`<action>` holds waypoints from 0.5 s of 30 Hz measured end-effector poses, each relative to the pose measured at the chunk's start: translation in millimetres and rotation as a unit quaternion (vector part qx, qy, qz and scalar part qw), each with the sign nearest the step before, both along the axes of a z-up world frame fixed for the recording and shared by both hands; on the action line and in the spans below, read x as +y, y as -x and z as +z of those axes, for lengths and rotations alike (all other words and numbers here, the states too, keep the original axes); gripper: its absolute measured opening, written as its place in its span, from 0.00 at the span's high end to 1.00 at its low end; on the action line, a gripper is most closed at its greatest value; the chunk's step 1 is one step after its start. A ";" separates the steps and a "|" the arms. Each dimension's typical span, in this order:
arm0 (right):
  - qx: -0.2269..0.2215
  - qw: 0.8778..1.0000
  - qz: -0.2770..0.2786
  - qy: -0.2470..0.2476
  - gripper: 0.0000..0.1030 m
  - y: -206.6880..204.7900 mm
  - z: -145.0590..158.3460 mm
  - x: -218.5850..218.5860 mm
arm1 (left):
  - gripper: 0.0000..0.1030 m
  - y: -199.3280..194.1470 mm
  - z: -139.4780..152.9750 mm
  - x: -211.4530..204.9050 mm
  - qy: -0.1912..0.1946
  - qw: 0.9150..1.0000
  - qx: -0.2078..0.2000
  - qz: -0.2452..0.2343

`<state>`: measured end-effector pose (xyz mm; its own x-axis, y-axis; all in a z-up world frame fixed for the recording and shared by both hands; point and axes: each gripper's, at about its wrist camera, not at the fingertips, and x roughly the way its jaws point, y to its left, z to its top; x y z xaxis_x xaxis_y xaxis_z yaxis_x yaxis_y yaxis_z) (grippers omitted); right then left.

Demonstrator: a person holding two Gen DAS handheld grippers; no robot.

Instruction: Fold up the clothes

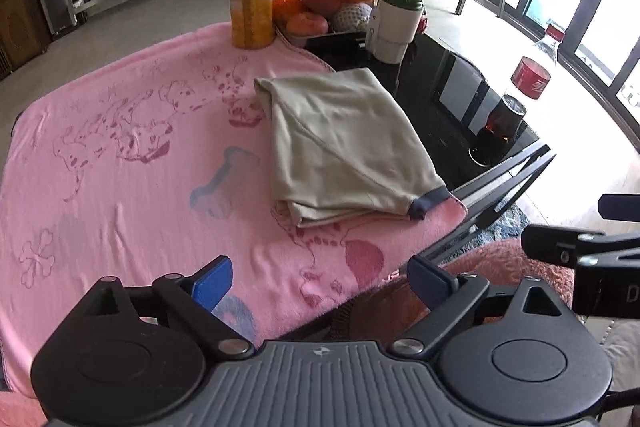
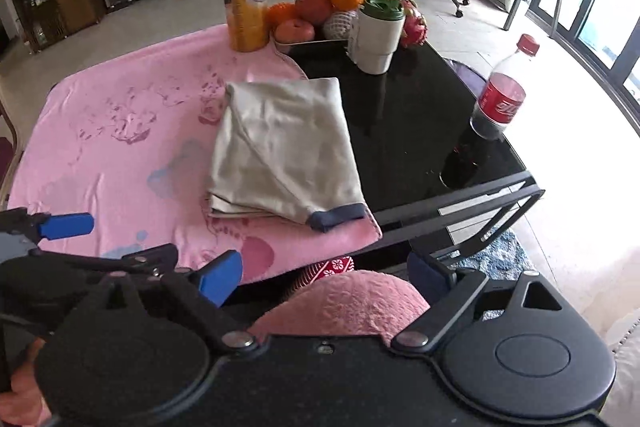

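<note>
We find the folded beige garment [image 1: 344, 147] lying on the pink towel [image 1: 120, 167], ahead of both grippers, its long axis running away from us. Left gripper [image 1: 320, 283] and right gripper [image 2: 328, 275] stand wide apart, empty; the right sits nearer.

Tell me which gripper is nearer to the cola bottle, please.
Right. The right gripper hangs open before the black table, with the cola bottle ahead to its right. The left gripper, also open, sits farther left, over the pink towel.
</note>
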<state>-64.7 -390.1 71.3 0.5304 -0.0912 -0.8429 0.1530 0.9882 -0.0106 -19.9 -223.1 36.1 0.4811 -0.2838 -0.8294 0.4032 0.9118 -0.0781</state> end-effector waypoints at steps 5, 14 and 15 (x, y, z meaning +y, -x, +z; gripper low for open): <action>-0.003 1.000 -0.010 -0.007 0.11 3.4 -1.7 -6.2 | 0.08 5.2 3.1 -1.3 0.002 1.000 -0.002 -0.003; -0.002 1.000 -0.008 -0.011 0.11 4.3 -4.6 -6.3 | 0.08 6.6 1.3 -4.0 -0.005 1.000 -0.003 -0.005; -0.002 1.000 -0.008 -0.011 0.11 4.6 -4.7 -6.4 | 0.08 6.8 0.9 -4.3 -0.006 1.000 -0.003 -0.005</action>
<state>-69.3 -396.5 66.5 0.5324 -0.0801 -0.8427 0.1683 0.9857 0.0127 -26.7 -227.3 37.0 0.4828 -0.2790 -0.8301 0.4126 0.9085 -0.0654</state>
